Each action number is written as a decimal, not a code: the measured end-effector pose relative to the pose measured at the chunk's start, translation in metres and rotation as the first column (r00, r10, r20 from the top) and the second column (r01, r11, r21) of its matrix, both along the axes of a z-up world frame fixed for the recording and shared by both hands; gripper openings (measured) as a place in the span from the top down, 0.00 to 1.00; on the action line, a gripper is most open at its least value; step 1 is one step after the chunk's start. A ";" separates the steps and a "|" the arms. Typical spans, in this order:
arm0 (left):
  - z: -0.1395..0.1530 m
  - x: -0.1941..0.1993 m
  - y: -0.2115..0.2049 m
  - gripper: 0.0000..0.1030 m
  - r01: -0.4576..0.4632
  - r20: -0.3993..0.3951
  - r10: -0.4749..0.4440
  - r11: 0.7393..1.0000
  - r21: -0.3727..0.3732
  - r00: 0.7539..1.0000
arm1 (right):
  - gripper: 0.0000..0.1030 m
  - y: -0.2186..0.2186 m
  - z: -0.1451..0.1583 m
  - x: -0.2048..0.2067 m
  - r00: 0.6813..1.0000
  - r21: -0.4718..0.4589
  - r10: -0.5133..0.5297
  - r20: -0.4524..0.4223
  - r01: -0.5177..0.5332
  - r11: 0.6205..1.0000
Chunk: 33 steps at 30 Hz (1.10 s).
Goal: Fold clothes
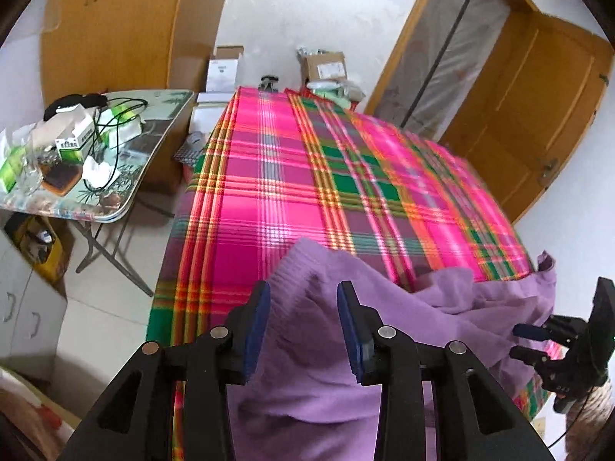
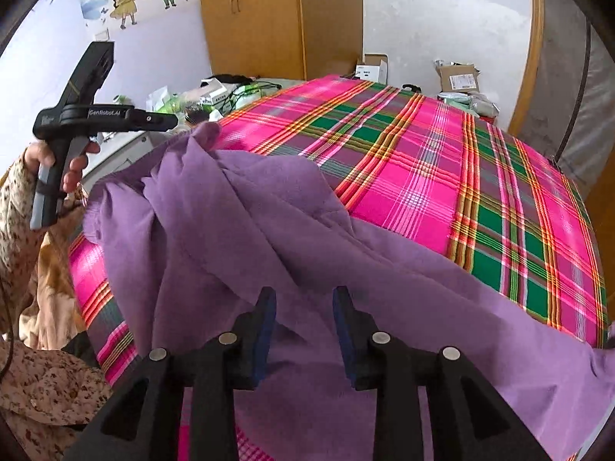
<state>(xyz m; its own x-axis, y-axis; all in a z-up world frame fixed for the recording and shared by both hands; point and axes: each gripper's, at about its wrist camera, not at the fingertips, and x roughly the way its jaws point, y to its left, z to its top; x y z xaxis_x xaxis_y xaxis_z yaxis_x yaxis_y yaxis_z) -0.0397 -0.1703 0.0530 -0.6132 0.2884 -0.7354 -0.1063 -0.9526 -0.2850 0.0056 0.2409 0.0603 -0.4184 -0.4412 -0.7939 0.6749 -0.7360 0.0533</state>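
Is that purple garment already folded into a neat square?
No, the purple garment lies bunched and wrinkled across the near edge of the plaid sheet.

Bed in pink plaid sheet [image 2: 423, 176], rumpled purple garment [image 2: 246, 230] on it

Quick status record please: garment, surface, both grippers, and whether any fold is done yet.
garment: purple garment, rumpled in a heap at the near edge of the bed
surface: pink and green plaid sheet
left gripper: open, above the cloth, nothing pinched
right gripper: open, above the cloth, nothing pinched
fold: none visible; cloth bunched, not flat
nearby: cluttered folding table beside the bed
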 end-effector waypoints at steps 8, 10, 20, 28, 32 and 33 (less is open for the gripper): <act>-0.015 -0.034 -0.012 0.63 0.054 0.065 -0.058 0.997 0.055 0.996 | 0.70 -0.004 -0.011 -0.015 0.998 0.005 0.025 0.054 -0.025 1.000; -0.021 -0.040 -0.013 0.63 0.093 0.084 -0.101 0.991 0.097 0.991 | 0.70 -0.005 -0.013 -0.016 0.997 0.005 0.036 0.066 -0.036 0.999; -0.041 -0.048 0.000 0.63 0.202 0.186 -0.229 0.967 0.152 0.956 | 0.81 -0.014 -0.020 -0.018 0.987 0.017 0.111 0.119 -0.114 0.993; -0.032 -0.042 0.003 0.88 0.247 0.150 -0.264 0.961 0.126 0.953 | 0.97 -0.018 -0.003 -0.023 0.992 0.016 0.114 0.057 -0.115 0.993; -0.019 -0.041 -0.007 0.90 0.229 0.106 -0.243 0.965 0.126 0.964 | 0.97 -0.019 0.013 -0.031 0.995 0.004 0.101 0.003 -0.101 0.995; -0.015 -0.040 -0.009 0.90 0.225 0.091 -0.236 0.967 0.122 0.967 | 0.97 -0.019 0.019 -0.034 0.995 0.004 0.101 -0.017 -0.101 0.995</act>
<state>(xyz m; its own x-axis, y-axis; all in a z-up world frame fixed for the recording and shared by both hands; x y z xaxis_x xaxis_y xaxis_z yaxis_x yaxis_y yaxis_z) -0.0800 -0.1793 0.0382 -0.4425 0.4955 -0.7475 -0.2837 -0.8680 -0.4075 -0.0285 0.2214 0.0793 -0.3855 -0.4793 -0.7885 0.7467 -0.6640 0.0386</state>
